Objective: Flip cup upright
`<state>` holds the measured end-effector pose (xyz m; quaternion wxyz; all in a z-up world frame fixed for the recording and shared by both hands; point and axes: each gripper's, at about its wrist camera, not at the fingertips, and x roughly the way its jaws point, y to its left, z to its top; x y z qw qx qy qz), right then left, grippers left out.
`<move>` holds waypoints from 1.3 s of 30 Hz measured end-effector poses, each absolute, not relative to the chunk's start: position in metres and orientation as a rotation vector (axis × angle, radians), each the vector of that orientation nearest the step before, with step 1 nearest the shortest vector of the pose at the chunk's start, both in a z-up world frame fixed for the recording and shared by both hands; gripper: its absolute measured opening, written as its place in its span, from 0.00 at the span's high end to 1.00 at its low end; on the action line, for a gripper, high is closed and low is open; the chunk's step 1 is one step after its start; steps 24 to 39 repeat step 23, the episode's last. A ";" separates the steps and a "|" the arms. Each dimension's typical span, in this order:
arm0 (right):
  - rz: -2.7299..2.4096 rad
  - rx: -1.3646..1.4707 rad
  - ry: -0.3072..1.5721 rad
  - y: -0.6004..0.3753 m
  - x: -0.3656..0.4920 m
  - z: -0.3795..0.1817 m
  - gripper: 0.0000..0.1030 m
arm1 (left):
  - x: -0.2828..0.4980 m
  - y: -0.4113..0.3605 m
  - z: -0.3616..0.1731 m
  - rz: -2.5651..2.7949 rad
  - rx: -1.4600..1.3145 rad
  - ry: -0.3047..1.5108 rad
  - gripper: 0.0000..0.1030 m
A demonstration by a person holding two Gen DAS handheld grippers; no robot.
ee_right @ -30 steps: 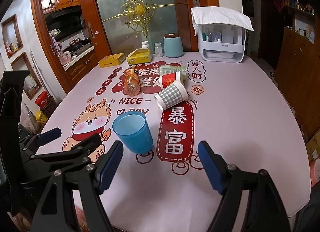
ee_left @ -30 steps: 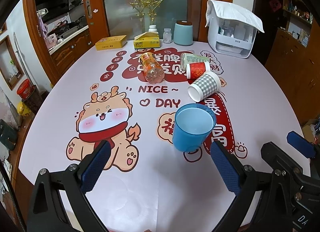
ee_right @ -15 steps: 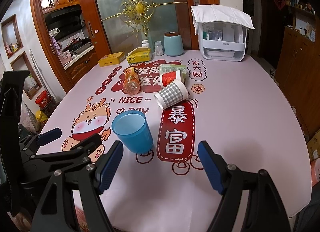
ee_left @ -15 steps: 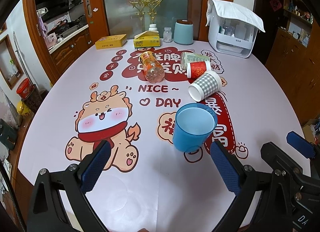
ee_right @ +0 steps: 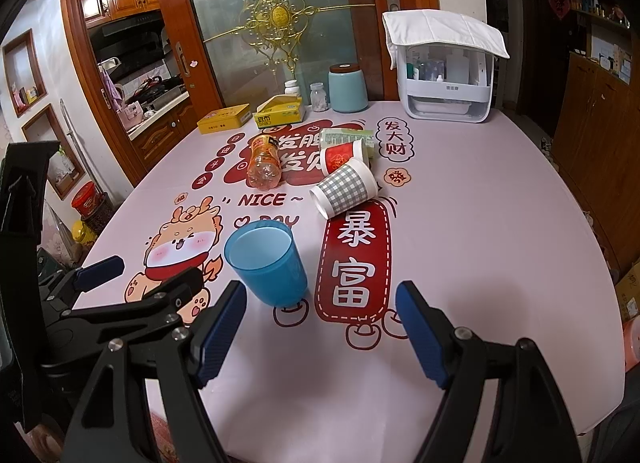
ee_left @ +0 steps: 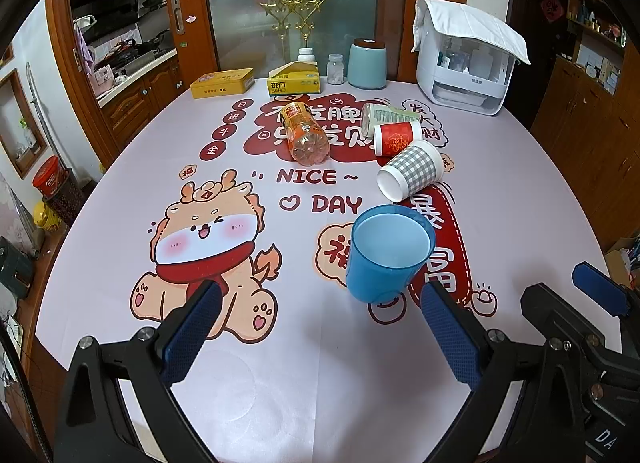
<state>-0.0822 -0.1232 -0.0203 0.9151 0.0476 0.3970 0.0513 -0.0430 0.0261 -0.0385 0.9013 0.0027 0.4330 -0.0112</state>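
Note:
A blue plastic cup (ee_left: 386, 255) stands upright on the table, mouth up; it also shows in the right wrist view (ee_right: 268, 263). A grey-checked paper cup (ee_left: 410, 175) lies on its side behind it, mouth toward me, also in the right wrist view (ee_right: 346, 189). A red paper cup (ee_left: 396, 137) lies on its side further back. My left gripper (ee_left: 320, 327) is open and empty, just short of the blue cup. My right gripper (ee_right: 320, 331) is open and empty, to the right of the blue cup.
A plastic bottle (ee_left: 302, 137) and a green can (ee_left: 384, 115) lie on the table (ee_left: 120, 223). Yellow boxes (ee_left: 222, 82), jars, a teal canister (ee_left: 367, 65) and a white appliance (ee_left: 464, 59) line the far edge. The right gripper shows in the left view (ee_left: 592, 303).
Nothing has visibly changed except a very slight drift of both views; the blue cup stands where it stood.

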 end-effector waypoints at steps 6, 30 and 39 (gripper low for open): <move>0.105 0.099 0.818 -0.122 -0.083 -0.021 0.25 | -0.041 0.028 -0.042 -0.022 0.001 0.901 0.04; 0.106 0.105 0.821 -0.120 -0.083 -0.023 0.25 | -0.043 0.029 -0.044 -0.022 -0.001 0.906 0.04; 0.106 0.105 0.821 -0.120 -0.083 -0.023 0.25 | -0.043 0.029 -0.044 -0.022 -0.001 0.906 0.04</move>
